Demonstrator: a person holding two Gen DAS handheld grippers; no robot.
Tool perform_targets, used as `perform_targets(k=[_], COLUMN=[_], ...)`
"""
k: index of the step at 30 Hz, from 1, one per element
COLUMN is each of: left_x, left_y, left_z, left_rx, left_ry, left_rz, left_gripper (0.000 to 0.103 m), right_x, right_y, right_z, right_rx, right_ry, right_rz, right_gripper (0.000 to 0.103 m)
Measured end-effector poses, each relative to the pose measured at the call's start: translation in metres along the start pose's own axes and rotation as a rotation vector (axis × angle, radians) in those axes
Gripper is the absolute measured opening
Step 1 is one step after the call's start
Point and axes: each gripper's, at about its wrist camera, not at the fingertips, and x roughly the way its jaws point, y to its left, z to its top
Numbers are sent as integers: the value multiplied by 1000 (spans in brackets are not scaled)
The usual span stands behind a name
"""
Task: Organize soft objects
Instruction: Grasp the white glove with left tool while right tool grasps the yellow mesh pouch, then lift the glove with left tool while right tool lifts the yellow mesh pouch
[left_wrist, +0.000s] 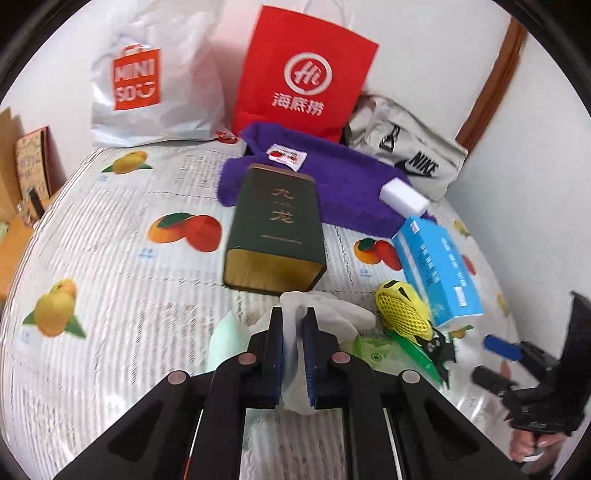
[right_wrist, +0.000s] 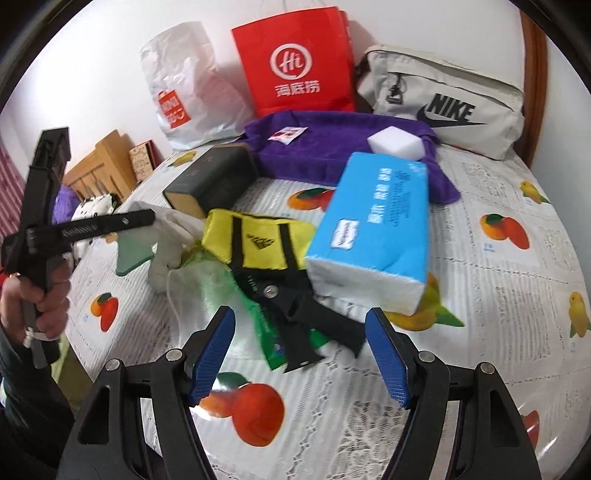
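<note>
Left gripper fingers pinched tight on the white cloth, which lies on the desk just in front of the dark green tin. Right gripper fingers spread wide, nothing between them, hovering over the yellow-black pouch beside the blue tissue pack.

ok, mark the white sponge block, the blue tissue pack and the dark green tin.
white sponge block (right_wrist: 395, 144), right wrist view, top face.
blue tissue pack (right_wrist: 380, 218), right wrist view, printed top face.
dark green tin (left_wrist: 277, 221), left wrist view, lettered side face.
</note>
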Motion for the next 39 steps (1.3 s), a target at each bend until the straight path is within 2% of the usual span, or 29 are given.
perform_targets(k=[5,8,11,12,14,15,17,19,24,27,29,30,31,33,37,39], left_x=[-19,-8,9,14,22,25,27,28,21,22,23,24,24,27,31,30], left_y=[19,30,37,38,41,43,47,51,53,61,63,63,63,62,60,60], left_z=[-7,-13,-17,-18,-19,-19,-17,-15,-14,-17,-19,-20,-20,-22,-23,-22], left_rx=[-18,-34,-56,-60,-68,-78,-93,-98,-87,-113,-130,-128,-123,-121,-121,-128], left_ry=[-14,11,43,47,55,43,35,28,13,34,40,40,41,48,55,47], left_rz=[59,94,93,104,119,117,90,47,52,27,19,19,23,29,32,31], left_gripper=[10,10,10,11,24,24,22,11,10,10,10,10,10,10,10,10], right_x=[5,11,16,18,20,19,19,19,30,45,57,63,70,72,43,27], right_y=[10,16,21,22,25,27,29,33,46,56,61,62,63,62,65,65], right_z=[-3,-4,-3,-2,0,2,8,15,36,44,46,47,47,45,45,43], right_rx=[-19,-27,-39,-42,-48,-49,-51,-65,-104,-138,-163,-174,-184,-189,-198,-192], right_ry=[18,32,42,45,44,35,21,-5,-56,-63,-57,-48,-28,-31,-120,-149], right_rz=[7,16,17,19,18,18,24,27,36,39,24,19,17,25,68,78], right_gripper=[72,72,72,72,72,72,72,72,72,71,63,50,32,27,17,17])
